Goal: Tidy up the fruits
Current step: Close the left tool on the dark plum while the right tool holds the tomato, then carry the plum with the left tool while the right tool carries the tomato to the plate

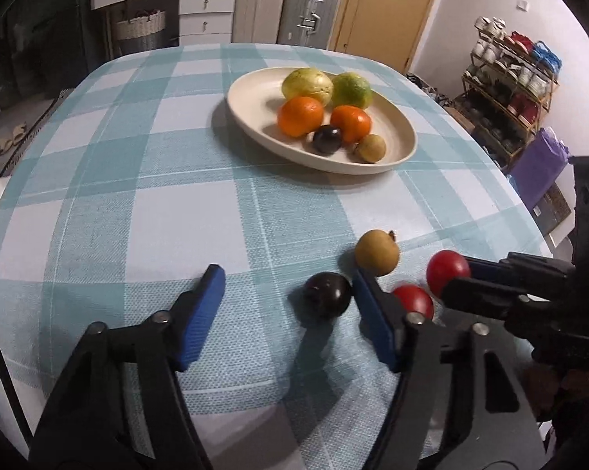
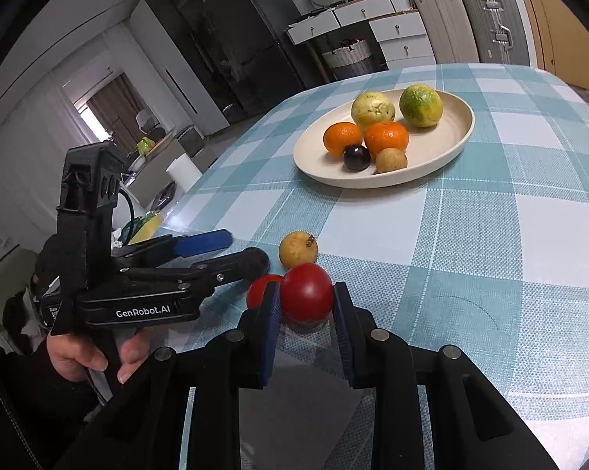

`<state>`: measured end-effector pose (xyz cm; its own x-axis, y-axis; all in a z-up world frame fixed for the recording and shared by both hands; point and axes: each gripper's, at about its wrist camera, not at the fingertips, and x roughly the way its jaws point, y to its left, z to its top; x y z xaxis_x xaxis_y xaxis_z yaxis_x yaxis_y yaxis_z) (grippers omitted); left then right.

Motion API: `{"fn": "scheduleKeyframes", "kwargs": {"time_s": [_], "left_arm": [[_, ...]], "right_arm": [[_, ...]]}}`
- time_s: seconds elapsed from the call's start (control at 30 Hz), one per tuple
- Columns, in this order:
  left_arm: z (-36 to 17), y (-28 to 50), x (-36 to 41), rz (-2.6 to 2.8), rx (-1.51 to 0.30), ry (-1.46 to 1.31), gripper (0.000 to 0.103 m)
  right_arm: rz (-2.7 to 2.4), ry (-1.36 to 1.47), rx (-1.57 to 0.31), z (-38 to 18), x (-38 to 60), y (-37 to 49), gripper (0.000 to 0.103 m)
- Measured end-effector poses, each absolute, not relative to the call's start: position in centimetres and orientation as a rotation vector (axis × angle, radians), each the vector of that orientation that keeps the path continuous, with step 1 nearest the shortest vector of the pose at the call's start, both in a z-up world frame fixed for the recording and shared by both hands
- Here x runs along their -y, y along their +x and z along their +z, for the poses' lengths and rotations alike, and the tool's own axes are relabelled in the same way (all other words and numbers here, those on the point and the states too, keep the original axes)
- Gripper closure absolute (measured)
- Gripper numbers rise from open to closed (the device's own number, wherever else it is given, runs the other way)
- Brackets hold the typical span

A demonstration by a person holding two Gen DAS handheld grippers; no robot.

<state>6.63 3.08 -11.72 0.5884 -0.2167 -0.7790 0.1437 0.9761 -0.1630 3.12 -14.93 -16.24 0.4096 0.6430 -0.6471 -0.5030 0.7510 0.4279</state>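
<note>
Four fruits loose at the near worktop (image 1: 137, 203) edge; six already in the cream plate (image 1: 255, 90) farther in.

My right hand-held gripper (image 2: 308, 301) has its pads on either side of a red tomato (image 2: 307, 293): left pad touching, right pad at the skin or just off it. Clamped or about to be; I can't quite tell. The fruit sits dead ahead between the fingertips, on the cloth or barely off it.

My left hand-held gripper (image 1: 286, 286) is spread wide, holding nothing. The dark plum (image 1: 327, 293) lies between its pads, hard against the right one, with a broad gap to the left. It needs a small shift right to centre before closing, I judge. The plum is round, so no long axis to line up.

The tan fruit (image 1: 376, 252) sits just beyond the left gripper's right pad; the second tomato (image 1: 413, 299) is tucked behind that finger.

From the left wrist the plum shows plainly. From the right wrist it is hidden behind the left gripper's finger, but this view shows the tomato's seating in the pads. The plate lies ahead, well apart from both.
</note>
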Motion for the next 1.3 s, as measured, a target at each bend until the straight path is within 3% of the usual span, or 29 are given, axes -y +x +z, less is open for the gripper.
{"fn": "scheduleKeyframes", "kwargs": {"time_s": [0.3,0.37,0.87,1.3], "left_arm": [[-11.8,6.3,-1.3,-0.245,-0.923,-0.012,0.068],[-11.8,6.2,-0.7,-0.257,-0.921,0.016,0.08],[-9.9,6.4,-1.7,-0.277,-0.847,-0.012,0.081],[-5.9,11.9,-3.1,-0.306,-0.787,-0.107,0.081]], "right_arm": [[0.738,0.197,-0.89,-16.3,15.2,3.2,0.076],[0.742,0.197,-0.888,-16.3,15.2,3.1,0.076],[0.743,0.261,-0.836,-14.2,16.2,4.8,0.076],[0.718,0.27,-0.781,-11.5,16.1,9.7,0.076]]}}
